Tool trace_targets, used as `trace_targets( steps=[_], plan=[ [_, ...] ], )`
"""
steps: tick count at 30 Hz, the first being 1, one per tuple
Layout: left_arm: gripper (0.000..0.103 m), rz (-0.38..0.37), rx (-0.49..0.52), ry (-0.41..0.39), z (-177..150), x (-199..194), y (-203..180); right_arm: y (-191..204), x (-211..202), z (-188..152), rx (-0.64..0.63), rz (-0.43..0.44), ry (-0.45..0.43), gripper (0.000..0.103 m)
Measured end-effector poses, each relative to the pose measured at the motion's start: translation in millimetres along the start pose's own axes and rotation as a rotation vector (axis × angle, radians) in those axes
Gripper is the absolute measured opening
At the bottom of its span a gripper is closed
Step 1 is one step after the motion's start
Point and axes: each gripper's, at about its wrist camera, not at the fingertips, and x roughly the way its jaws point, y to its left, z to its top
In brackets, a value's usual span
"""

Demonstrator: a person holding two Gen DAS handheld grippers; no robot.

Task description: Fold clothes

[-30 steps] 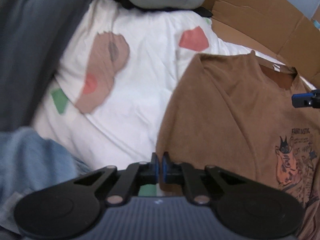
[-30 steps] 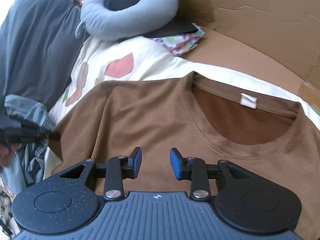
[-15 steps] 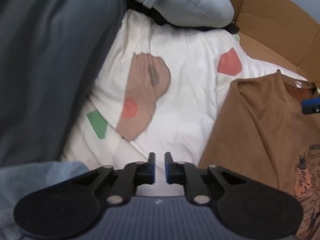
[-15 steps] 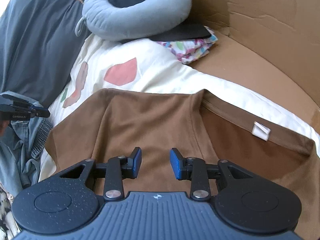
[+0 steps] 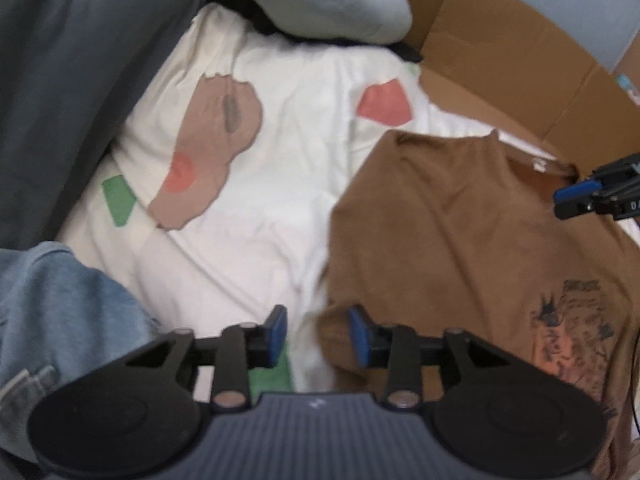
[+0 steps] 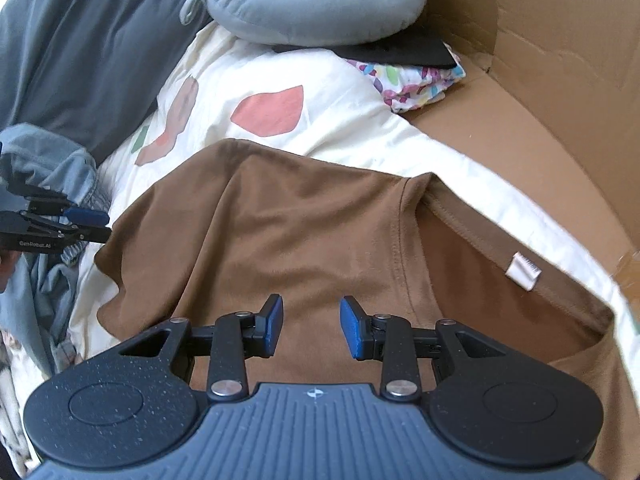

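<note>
While I hold both tools over the bed, the brown T-shirt (image 6: pixel 304 236) lies spread on a white quilt (image 5: pixel 288 200) printed with red, green and tan patches, its neckline and small white label (image 6: pixel 522 270) toward the cardboard box wall (image 6: pixel 560 60). One side of the shirt appears folded inward, leaving a sloping edge that ends in a loose flap near the left gripper (image 5: pixel 318 334).

That gripper's jaws are opening, with a moderate gap between the blue pads; the shirt's edge sits just beside the right-hand pad, not pinched. The right gripper (image 6: pixel 312 330) hovers above the shirt's middle, jaws partly apart and holding nothing.

My worries from here, as I judge them:
- The flap by the left gripper looks rumpled, so the fold may slump or spring open once it is let go.
- A low grab could catch the soft quilt along with the shirt and drag both.
- Blue denim (image 5: pixel 60 300) is bunched close on the left, and a pad could snag it.
- The left view is blurred, so I may misplace the next pinch.
- Pinching the single top layer in the middle could pull the fold askew.

A grey neck pillow (image 6: pixel 316 4) rests well apart at the head of the bed.
</note>
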Motion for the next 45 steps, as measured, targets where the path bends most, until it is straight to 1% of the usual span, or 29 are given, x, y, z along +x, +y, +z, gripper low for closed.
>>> trace_targets(
  steps=[4,8,10,13,17,20,22,25,27,29,31,35,38,40,45],
  plan=[
    [0.042,-0.028,-0.04,-0.017,-2.1,3.6,-8.9,7.6,-10.5,5.8,-0.022,0.007,0.03,0.039],
    [0.042,-0.009,-0.081,-0.032,-6.6,5.1,-11.8,15.8,-16.8,10.2,-0.034,0.018,0.057,0.039],
    [0.042,-0.023,-0.116,-0.032,-10.8,2.7,-6.8,19.8,-18.8,12.5,-0.036,0.024,0.061,0.039],
    [0.042,-0.011,-0.162,-0.022,-17.5,4.5,3.4,23.9,-16.7,16.9,-0.021,0.037,0.057,0.039],
    [0.039,-0.005,-0.291,0.006,-24.7,14.6,21.9,29.6,-2.6,26.0,-0.018,0.043,0.035,0.039],
    [0.028,-0.036,-0.369,-0.016,-29.1,10.2,30.4,32.1,14.2,35.8,0.004,0.045,0.014,0.039],
    [0.013,-0.059,-0.409,-0.037,-30.7,5.6,34.1,33.8,25.4,42.4,0.018,0.047,0.0,0.039],
    [0.006,-0.093,-0.467,-0.067,-32.8,-1.3,39.5,31.2,40.0,49.4,0.072,0.04,-0.026,0.039],
    [0.005,-0.099,-0.485,-0.089,-28.7,-5.8,40.5,27.1,47.7,50.4,0.114,0.022,-0.042,0.039],
    [0.005,-0.104,-0.479,-0.112,-21.8,-14.0,39.7,22.7,54.0,49.6,0.152,-0.008,-0.059,0.039],
    [0.005,-0.103,-0.47,-0.14,-15.0,-22.8,38.8,18.5,57.4,48.0,0.17,-0.056,-0.081,0.039],
    [0.004,-0.088,-0.444,-0.203,-1.7,-41.0,37.0,7.2,67.2,46.3,0.219,-0.077,-0.073,0.039],
    [0.003,-0.052,-0.429,-0.236,8.6,-50.3,41.2,3.7,70.1,47.9,0.225,-0.091,-0.082,0.039],
    [0.003,-0.01,-0.405,-0.248,15.7,-53.8,45.3,1.1,71.3,50.3,0.231,-0.102,-0.09,0.039],
    [0.003,0.075,-0.358,-0.237,29.2,-49.5,59.4,-7.3,75.9,59.4,0.256,-0.128,-0.1,0.039]
  ],
)
